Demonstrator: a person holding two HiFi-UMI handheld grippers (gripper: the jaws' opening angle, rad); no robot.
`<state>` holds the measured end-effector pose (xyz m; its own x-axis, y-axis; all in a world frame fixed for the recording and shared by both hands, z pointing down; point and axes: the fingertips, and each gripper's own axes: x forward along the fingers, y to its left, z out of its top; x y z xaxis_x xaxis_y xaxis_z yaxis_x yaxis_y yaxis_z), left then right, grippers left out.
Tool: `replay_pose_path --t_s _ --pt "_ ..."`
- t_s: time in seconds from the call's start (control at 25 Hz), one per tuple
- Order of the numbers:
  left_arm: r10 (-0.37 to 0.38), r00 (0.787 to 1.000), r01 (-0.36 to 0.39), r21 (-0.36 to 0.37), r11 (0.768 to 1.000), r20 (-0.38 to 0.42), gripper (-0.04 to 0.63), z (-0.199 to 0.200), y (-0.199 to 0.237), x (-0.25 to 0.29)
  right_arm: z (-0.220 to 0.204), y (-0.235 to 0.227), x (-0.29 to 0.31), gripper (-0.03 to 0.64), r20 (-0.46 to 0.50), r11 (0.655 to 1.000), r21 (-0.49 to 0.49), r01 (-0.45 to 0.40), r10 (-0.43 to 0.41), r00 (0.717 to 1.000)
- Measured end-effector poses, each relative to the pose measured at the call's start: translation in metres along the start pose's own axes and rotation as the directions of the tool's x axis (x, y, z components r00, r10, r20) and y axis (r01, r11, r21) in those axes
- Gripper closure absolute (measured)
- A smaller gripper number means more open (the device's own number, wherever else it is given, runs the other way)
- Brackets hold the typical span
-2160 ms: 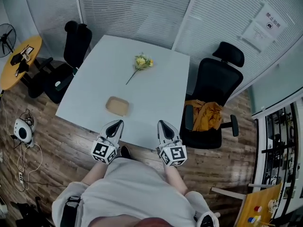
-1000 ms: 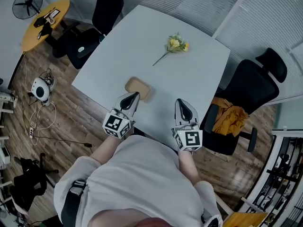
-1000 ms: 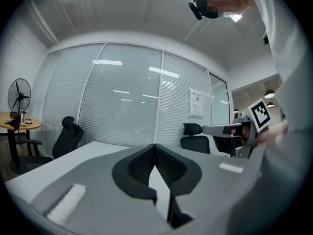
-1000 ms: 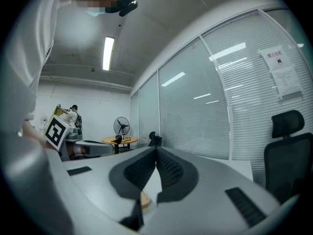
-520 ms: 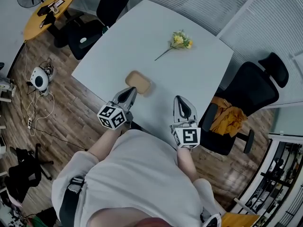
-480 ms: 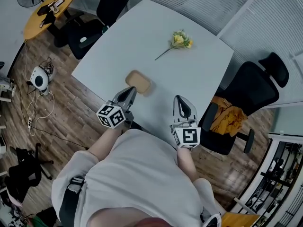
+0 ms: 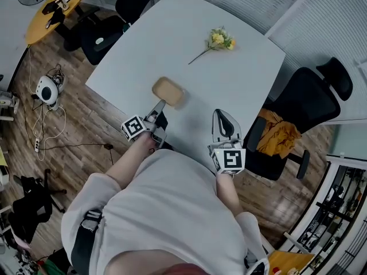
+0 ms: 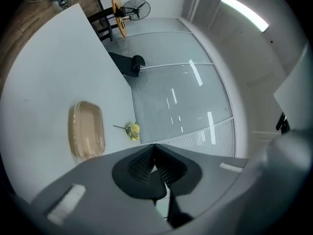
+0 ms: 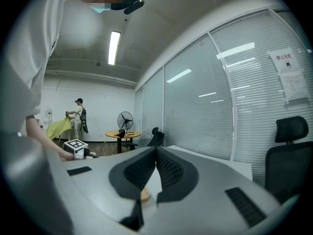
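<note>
Two grippers are in your hands over the near edge of the white table [image 7: 189, 50], and both are closed with nothing in them; your left gripper [image 7: 160, 105] points at the tan tray [image 7: 168, 90], its tips just beside the tray's near corner in the head view, though whether they touch it cannot be told from there; the left gripper view shows that gripper's [image 8: 155, 148] ribbed pads pressed tip to tip, with the tray [image 8: 87, 129] lying flat on the table off to the left of them, not between them; a yellow flower [image 8: 131, 129] on a thin stem lies beyond the tray, well apart from it, and in the head view it [image 7: 217, 40] rests towards the table's far side; your right gripper [image 7: 222, 119] sits near the table's edge, well apart from the tray, and its own view shows it [image 9: 156, 151] shut as well, pads meeting at the tips; off the table's right side stands a black office chair [image 7: 309, 107] with an orange cloth [image 7: 278, 135] bunched on its seat, while a round yellow table [image 7: 54, 7] stands far off at upper left.
</note>
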<state>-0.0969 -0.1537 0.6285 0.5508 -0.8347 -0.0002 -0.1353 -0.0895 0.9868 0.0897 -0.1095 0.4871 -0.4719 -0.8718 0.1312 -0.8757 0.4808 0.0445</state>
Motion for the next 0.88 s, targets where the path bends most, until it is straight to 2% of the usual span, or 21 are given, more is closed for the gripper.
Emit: replay_pose_path --t_s 0.16,0.24,0.36,0.4,0.56,0.88 --pt "-0.026 0.999 0.029 -0.082 0.996 0.032 0.584 -0.005 0.021 0.002 0.0 -0.002 0.0 0.609 -0.008 1.0 -0.001 0.012 -0.012 1.0" --pt "-0.03 0.999 0.031 -0.073 0.997 0.014 0.575 -0.01 0.031 0.004 0.0 -0.003 -0.001 0.609 -0.013 1.0 -0.005 0.018 -0.018 1.0" --pt "-0.032 0.999 0.029 -0.096 0.995 -0.027 0.442 -0.02 0.042 0.01 -0.004 -0.006 -0.003 0.609 -0.022 1.0 -0.004 0.029 -0.029 0.999" --pt "-0.031 0.999 0.026 -0.108 0.994 -0.038 0.426 -0.023 0.047 0.011 -0.005 -0.007 -0.004 0.609 -0.026 0.999 -0.003 0.034 -0.034 0.999" --pt "0.021 0.997 -0.03 -0.13 0.991 -0.073 0.396 -0.032 0.072 0.01 -0.007 -0.011 -0.006 0.609 -0.038 0.999 -0.002 0.043 -0.043 0.998" --pt "0.137 0.985 -0.151 -0.14 0.979 -0.105 0.39 -0.039 0.122 0.004 -0.011 -0.014 -0.004 0.609 -0.053 0.999 -0.004 0.048 -0.048 0.997"
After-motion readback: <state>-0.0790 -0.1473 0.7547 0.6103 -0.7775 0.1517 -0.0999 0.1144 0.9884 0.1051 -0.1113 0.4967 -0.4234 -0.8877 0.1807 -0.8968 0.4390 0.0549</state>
